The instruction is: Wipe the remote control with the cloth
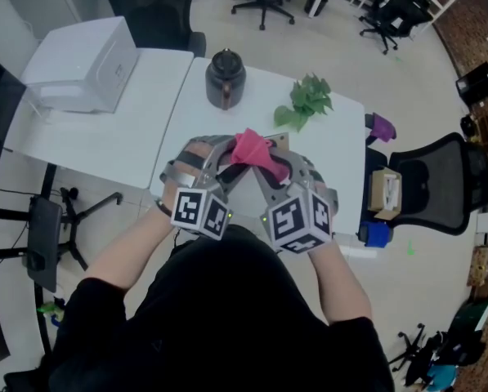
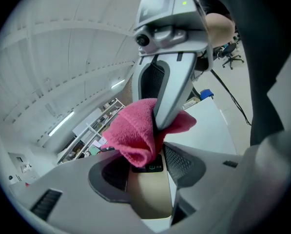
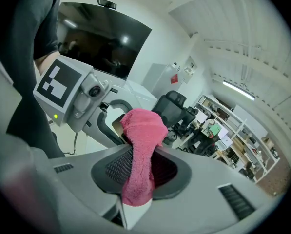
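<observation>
Both grippers are held close together above the white table (image 1: 335,149). A beige remote control (image 2: 147,194) with a dark button end lies between the pads of my left gripper (image 2: 147,179), which is shut on it. My right gripper (image 3: 141,172) is shut on a pink cloth (image 3: 143,130) that hangs down between its jaws. In the left gripper view the cloth (image 2: 133,133) rests bunched on the remote's far end, under the right gripper's finger. From the head view the cloth (image 1: 252,148) covers most of the remote, between the left gripper (image 1: 225,163) and the right gripper (image 1: 264,170).
A dark teapot (image 1: 225,77) and a green leafy sprig (image 1: 305,100) stand further back on the table. A white machine (image 1: 84,64) sits on the adjoining table at the left. A black office chair (image 1: 440,182) with a small cardboard box (image 1: 385,193) stands at the right.
</observation>
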Available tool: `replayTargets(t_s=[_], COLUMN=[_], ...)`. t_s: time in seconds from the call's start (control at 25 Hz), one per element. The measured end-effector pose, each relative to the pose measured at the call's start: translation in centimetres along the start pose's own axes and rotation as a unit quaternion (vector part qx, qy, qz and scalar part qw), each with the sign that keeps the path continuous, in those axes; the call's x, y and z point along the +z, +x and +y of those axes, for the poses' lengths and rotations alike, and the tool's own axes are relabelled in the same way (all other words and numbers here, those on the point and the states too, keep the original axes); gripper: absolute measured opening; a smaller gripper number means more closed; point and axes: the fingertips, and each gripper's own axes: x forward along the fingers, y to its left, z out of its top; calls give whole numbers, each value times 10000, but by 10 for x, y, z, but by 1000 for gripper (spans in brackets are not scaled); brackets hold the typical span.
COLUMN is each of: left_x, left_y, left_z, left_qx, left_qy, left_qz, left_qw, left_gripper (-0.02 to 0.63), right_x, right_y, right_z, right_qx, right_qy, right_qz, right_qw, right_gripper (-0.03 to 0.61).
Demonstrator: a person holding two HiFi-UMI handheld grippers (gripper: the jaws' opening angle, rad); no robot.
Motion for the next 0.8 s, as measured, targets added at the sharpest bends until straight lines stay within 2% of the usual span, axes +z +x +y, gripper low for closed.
replayTargets(t_s=[0.2, 0.28, 0.32, 0.36, 0.4, 0.44, 0.48, 0.52, 0.56, 0.6, 0.64, 0.68, 0.76, 0.8], left_x=[-3, -3, -3, -3, -3, -2, -1, 1, 2, 3, 3, 2, 0, 0], left_y=[-4, -5, -5, -4, -5, -6, -7, -9, -11, -13, -14, -16, -21, -23], left_z=[-1, -1, -1, 0, 3, 9, 17, 26, 34, 42, 49, 55, 70, 77], left_qx=[31, 21, -3, -49, -114, -195, -291, -413, -566, -745, -933, -1108, -1370, -1461], left_qy=[13, -39, -186, -486, -970, -1637, -2440, -3290, -4097, -4824, -5480, -6076, -7051, -7391], left_qz=[-3, -26, -57, -116, -215, -369, -585, -862, -1186, -1545, -1919, -2288, -2941, -3216], left_qw=[10000, 10000, 9998, 9987, 9950, 9856, 9676, 9395, 9027, 8590, 8088, 7524, 6305, 5736], left_gripper=[209, 209, 209, 209, 209, 209, 209, 209, 209, 209, 209, 209, 209, 209], right_x=[-27, -29, -26, -20, -13, -5, 0, 0, -2, -5, -8, -9, -7, -4], right_y=[-15, -20, -24, -31, -40, -52, -64, -73, -80, -84, -86, -84, -75, -69], right_z=[-34, -43, -48, -54, -61, -68, -74, -79, -80, -80, -77, -72, -54, -42], right_qx=[-540, -619, -685, -779, -891, -996, -1059, -1061, -1001, -892, -740, -541, -31, 247], right_qy=[454, 399, 441, 585, 857, 1243, 1676, 2079, 2430, 2752, 3060, 3338, 3707, 3798], right_qz=[186, 82, -84, -382, -806, -1285, -1722, -2059, -2307, -2516, -2707, -2869, -3042, -3061], right_qw=[9973, 9972, 9966, 9945, 9890, 9788, 9649, 9503, 9369, 9236, 9097, 8963, 8775, 8726], right_gripper=[94, 94, 94, 94, 94, 94, 94, 94, 94, 94, 94, 94, 94, 94])
